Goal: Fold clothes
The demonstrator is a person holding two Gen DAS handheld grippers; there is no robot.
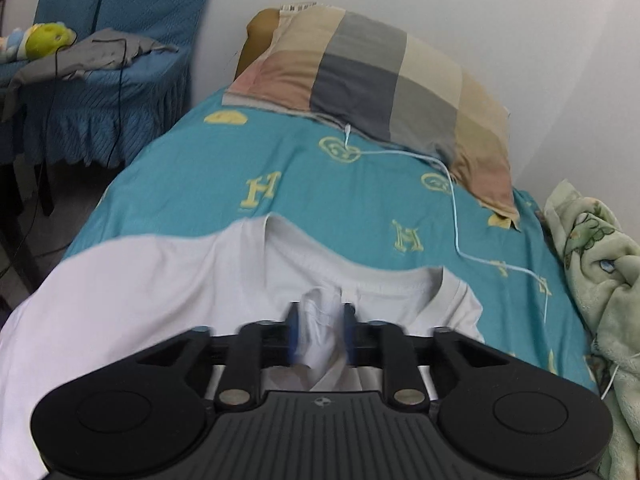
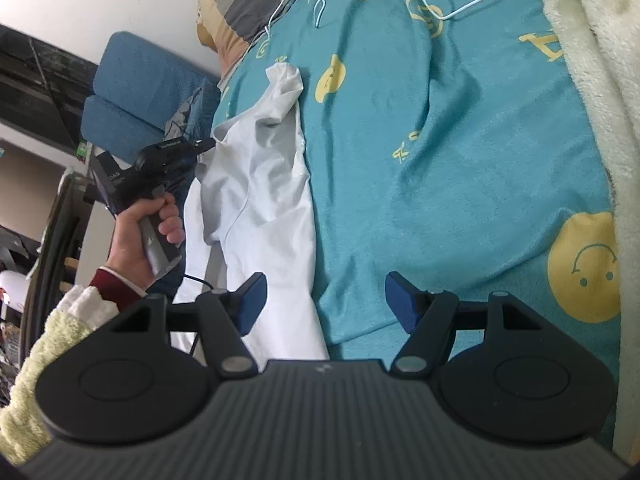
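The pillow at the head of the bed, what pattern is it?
The pillow has a patchwork of grey, beige and pink blocks, clearest in the left wrist view.

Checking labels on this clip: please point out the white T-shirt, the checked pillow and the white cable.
white T-shirt [image 1: 132, 280]: left wrist view, flat body fabric.
checked pillow [image 1: 360, 80]: left wrist view, dark grey square.
white cable [image 1: 454, 208]: left wrist view, mid-run on bedspread.

bed [image 1: 280, 168] teal sheet | on it: white t-shirt [image 1: 160, 280], pillow [image 1: 376, 80], cable [image 1: 452, 196], blanket [image 1: 600, 264]

wall [image 1: 460, 8]: plain white | bed [image 1: 304, 184]: teal sheet, yellow print | pillow [image 1: 372, 88]: checked, at wall | chair [image 1: 116, 92]: blue cover, left | floor [image 1: 48, 224]: grey, possibly tiled
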